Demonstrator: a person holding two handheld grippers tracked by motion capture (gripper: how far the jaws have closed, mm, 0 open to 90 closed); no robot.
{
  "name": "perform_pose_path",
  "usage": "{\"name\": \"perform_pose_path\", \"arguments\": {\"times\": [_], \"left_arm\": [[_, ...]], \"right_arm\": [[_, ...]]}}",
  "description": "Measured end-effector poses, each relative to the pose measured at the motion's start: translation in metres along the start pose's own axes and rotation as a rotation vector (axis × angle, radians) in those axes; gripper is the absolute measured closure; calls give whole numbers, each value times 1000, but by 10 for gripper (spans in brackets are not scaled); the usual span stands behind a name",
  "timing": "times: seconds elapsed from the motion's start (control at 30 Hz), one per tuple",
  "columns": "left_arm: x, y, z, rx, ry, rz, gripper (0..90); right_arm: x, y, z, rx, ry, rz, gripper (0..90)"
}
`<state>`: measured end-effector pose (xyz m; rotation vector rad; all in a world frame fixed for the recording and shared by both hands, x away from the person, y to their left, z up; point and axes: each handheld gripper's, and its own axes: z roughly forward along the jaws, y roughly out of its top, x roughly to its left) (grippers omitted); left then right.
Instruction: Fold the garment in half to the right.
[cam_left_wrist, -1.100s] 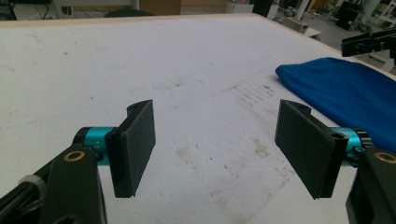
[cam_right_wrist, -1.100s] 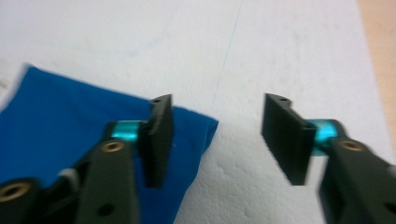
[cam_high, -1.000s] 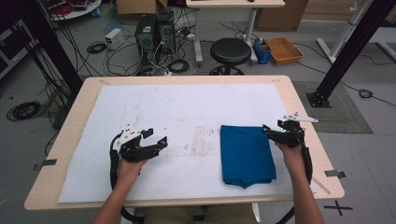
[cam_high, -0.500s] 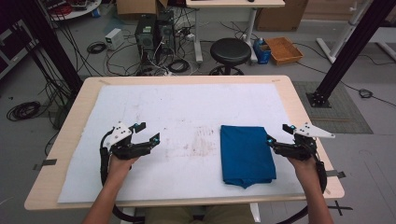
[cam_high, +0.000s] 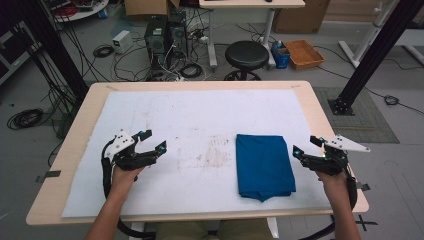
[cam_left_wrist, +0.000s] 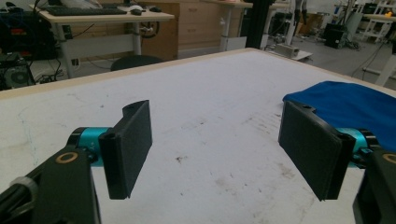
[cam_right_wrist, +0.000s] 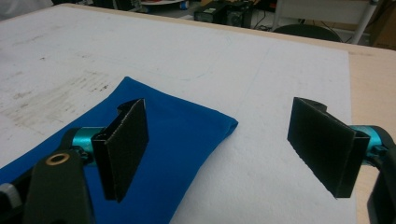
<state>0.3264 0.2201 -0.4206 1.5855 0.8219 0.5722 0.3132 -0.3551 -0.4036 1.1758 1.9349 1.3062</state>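
A folded blue cloth (cam_high: 264, 165) lies flat on the white mat (cam_high: 200, 110), right of centre. My left gripper (cam_high: 154, 140) hovers over the mat's left part, far from the cloth, jaws wide apart with nothing between them. In the left gripper view (cam_left_wrist: 217, 112) the blue cloth (cam_left_wrist: 345, 105) shows beyond the right jaw. My right gripper (cam_high: 305, 145) sits just off the cloth's right edge; its jaws have just been opening and stand wide with nothing between them. The right gripper view (cam_right_wrist: 219, 109) has the blue cloth (cam_right_wrist: 177, 135) under and behind the left jaw, with bare mat between the jaws.
The mat carries dark smudges (cam_high: 215, 152) near its middle. The wooden table (cam_high: 80, 120) shows as a rim around the mat. Beyond the far edge are a black stool (cam_high: 246, 52), computer cases and cables on the floor, and a black frame post (cam_high: 370, 55) at the right.
Both hands have drawn outward and toward the near edge. The right gripper left the cloth's right edge and moved right; the left gripper shifted left. The cloth has stayed put.
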Motion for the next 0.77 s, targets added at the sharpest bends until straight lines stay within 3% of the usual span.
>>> {"name": "perform_pose_path", "arguments": {"times": [0.37, 0.77], "left_arm": [[-3, 0, -3, 1, -3, 17, 260], [0, -3, -2, 12, 7, 4, 260]], "right_arm": [[4, 0, -3, -6, -7, -9, 202], [3, -2, 0, 14, -4, 0, 202]]}}
